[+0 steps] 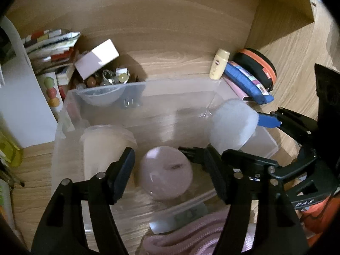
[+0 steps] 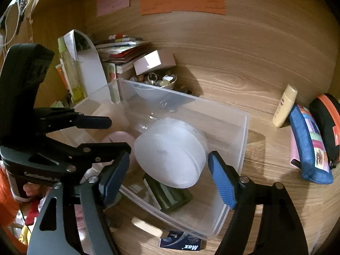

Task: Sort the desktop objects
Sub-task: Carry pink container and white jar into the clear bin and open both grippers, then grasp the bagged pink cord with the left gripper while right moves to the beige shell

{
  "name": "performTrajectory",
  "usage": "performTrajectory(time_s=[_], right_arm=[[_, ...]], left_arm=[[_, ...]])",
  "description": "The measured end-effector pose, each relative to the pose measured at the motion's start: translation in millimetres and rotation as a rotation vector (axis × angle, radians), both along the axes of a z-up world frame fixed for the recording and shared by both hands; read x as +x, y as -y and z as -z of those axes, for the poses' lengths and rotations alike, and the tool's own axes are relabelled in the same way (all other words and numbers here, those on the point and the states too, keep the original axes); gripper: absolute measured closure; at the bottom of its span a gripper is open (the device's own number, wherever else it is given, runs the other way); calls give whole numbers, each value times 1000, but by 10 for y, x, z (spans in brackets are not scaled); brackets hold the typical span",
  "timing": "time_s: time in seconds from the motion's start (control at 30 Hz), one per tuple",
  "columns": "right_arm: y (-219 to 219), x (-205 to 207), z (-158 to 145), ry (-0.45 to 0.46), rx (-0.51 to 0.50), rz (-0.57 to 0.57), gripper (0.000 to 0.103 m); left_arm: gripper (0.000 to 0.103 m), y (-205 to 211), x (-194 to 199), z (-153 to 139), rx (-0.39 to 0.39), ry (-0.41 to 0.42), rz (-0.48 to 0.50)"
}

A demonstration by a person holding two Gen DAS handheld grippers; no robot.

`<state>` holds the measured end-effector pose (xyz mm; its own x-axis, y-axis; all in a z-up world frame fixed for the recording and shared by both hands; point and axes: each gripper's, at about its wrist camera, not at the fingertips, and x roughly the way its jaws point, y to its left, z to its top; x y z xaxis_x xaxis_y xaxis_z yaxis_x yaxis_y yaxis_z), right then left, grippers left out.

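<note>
right now the frosted white round jar (image 2: 172, 159) sits between the blue pads of the right gripper (image 2: 170, 178), tilted on its side above the inside of the clear plastic bin (image 2: 242, 140). both blue fingers (image 2: 223, 182) stand apart from the jar's sides with a gap showing, so the jaws are spread and not clamped on it; whether anything else supports the jar cannot be told. in the left wrist view the same jar (image 1: 233, 125) is at the bin's right side with a blue fingertip (image 1: 268, 121) just beside it.

the left gripper (image 1: 170, 174) reaches down into the bin (image 1: 70, 97) from its near side, jaws spread wide to either side of a pale pink rounded jar (image 1: 166, 172), neither finger clearly touching it. a cream lidded tub (image 1: 106, 146) stands just left of the pink jar.

under the white jar a dark green bottle (image 2: 170, 193) lies on the bin floor. beyond the bin stand a yellow bottle (image 2: 284, 106), a blue pouch (image 2: 308, 144) and a black and orange case (image 2: 327, 125) on the wooden desk (image 2: 233, 68).
</note>
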<state>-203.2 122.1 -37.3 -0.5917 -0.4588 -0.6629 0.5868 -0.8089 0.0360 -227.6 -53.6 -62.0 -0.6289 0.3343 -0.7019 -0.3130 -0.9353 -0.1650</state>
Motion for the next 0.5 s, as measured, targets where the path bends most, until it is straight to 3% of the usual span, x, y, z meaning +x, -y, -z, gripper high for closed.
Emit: performTrajectory(time_s=[0.37, 0.5], right_arm=[[-74, 87, -172, -28, -29, 27, 20], [-165, 157, -243, -42, -37, 48, 19]], left_arm=[[13, 72, 164, -233, 8, -76, -43], [10, 110, 271, -352, 6, -109, -74]])
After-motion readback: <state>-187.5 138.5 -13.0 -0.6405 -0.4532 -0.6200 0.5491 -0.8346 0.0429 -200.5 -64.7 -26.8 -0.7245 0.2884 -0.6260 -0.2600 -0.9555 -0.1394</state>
